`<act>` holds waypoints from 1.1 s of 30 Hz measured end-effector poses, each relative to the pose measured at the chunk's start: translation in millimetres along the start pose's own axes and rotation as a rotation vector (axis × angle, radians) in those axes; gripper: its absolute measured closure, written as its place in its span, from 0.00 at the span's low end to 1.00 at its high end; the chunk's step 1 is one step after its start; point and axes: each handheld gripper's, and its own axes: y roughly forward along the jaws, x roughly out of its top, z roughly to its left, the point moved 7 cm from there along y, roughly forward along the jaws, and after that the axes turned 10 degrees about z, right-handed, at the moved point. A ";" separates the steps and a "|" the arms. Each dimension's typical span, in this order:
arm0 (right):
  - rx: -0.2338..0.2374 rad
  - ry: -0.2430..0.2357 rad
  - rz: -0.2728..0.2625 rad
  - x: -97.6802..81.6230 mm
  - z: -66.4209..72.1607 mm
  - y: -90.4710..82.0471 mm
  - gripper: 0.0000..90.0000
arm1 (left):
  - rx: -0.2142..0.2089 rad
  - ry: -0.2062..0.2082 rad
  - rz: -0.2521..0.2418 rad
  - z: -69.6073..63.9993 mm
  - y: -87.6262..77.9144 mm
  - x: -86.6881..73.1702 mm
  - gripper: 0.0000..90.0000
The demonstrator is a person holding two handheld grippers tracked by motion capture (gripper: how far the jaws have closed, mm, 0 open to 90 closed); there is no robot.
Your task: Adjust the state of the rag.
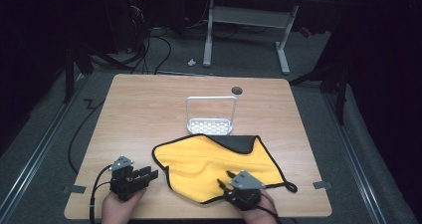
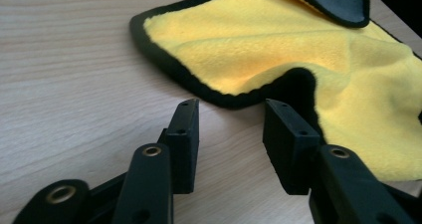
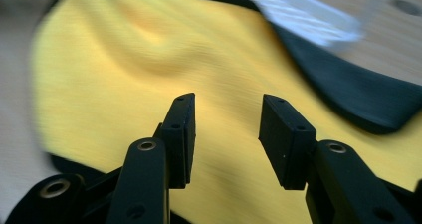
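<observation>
Both tongs gape: the left tongs (image 1: 149, 174) at lower left beside the yellow cloth (image 1: 214, 162), the right tongs (image 1: 225, 179) over its lower edge on the counter (image 1: 149, 109).

This looks like a lab or test room rather than a home. The wooden surface (image 1: 149, 114) stands on grey carpet (image 1: 318, 59) in a dim room, with metal rails (image 1: 35, 149) running along the floor at both sides. Beyond the surface, well ahead of the left hand-held gripper (image 1: 149, 174), black cables (image 1: 149, 50) (loosely tangled) lie on the floor beside the white legs of a desk (image 1: 246, 22). Bits of tape (image 1: 73, 188) mark the surface's near corners.
</observation>
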 end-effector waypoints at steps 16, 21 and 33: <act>0.089 -0.230 -0.013 48.2 79.6 25.3 0.94 | -0.012 -0.040 -0.063 17.9 -13.2 6.6 0.63; 0.109 -0.201 -0.102 71.5 80.7 -1.6 0.82 | -0.004 -0.049 -0.076 20.4 -15.3 7.4 0.63; 0.004 -0.139 0.002 30.7 32.8 17.2 0.77 | -0.039 0.011 -0.010 -6.4 -1.8 2.0 0.62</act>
